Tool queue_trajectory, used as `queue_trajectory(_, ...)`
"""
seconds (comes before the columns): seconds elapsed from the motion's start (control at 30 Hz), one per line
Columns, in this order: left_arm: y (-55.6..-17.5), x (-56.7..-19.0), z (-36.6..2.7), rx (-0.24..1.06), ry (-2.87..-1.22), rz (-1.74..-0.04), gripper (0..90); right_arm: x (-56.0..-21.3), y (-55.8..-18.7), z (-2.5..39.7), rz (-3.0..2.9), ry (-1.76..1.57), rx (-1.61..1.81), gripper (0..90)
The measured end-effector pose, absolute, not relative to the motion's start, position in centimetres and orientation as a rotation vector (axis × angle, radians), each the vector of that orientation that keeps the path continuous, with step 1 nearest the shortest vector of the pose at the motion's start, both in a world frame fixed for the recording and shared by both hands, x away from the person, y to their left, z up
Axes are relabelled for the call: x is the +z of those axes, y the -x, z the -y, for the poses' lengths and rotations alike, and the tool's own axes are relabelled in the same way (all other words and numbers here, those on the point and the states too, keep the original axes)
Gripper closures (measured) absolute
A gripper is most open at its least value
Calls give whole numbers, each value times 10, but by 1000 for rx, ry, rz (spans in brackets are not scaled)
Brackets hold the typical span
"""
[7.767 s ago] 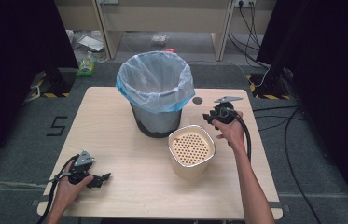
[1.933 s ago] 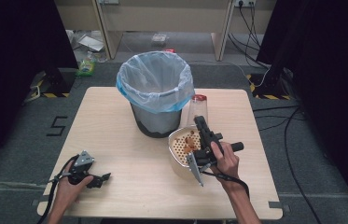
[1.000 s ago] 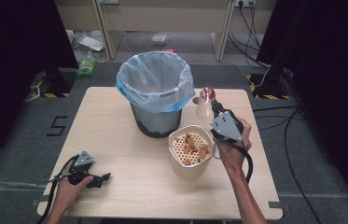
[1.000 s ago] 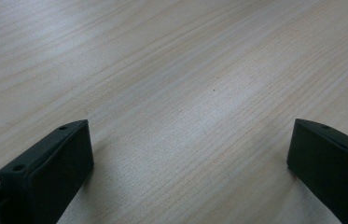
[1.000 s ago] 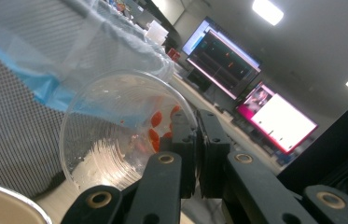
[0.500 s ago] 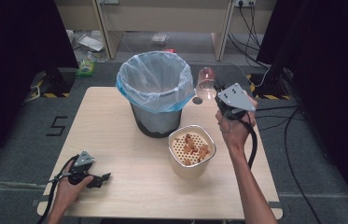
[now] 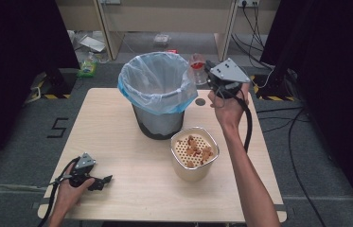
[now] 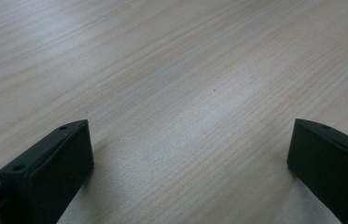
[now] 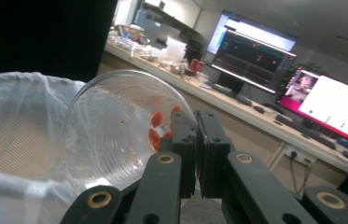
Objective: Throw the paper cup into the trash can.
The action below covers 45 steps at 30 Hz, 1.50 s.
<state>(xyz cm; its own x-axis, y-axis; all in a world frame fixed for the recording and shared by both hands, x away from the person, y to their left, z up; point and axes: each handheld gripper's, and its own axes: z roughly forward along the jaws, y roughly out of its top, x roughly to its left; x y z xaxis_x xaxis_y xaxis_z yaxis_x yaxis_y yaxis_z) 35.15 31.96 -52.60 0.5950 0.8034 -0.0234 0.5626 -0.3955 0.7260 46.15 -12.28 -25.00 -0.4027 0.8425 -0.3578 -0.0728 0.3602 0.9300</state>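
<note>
The right gripper [image 9: 195, 154] pinches a clear plastic cup [image 9: 115, 130] at the bin [image 7: 157, 101] rim. A strainer pot [image 7: 194, 153] stands below. The left gripper [image 7: 102, 181] rests spread on the table [image 7: 117, 137].

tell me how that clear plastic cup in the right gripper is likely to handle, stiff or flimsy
Probably flimsy: the clear plastic cup looks thin-walled and see-through, so the right gripper, pinching its rim, could dent it. Likely very light, with just a few red bits clinging inside. Held tilted beside the lined trash bin, its smooth wall might slip under a loose grip.
</note>
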Motion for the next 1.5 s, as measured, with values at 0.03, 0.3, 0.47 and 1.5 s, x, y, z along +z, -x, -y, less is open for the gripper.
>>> queue_trajectory(0.03, -352, -526, -320, 434, -2111, -1077, 0, -249, -464, 119, -1677, -697, 1216, 873)
queue_trajectory(0.3, -352, -526, -320, 435, -2111, -1077, 0, -250, -486, 79, -1756, -670, 1202, 872)
queue_trajectory(0.47, -352, -526, -320, 435, -2111, -1077, 0, -250, -498, 62, -1791, -663, 1186, 871)
queue_trajectory(1.5, -352, -526, -320, 434, -2110, -1077, 0, -267, -488, 149, -1922, -934, 1167, 413)
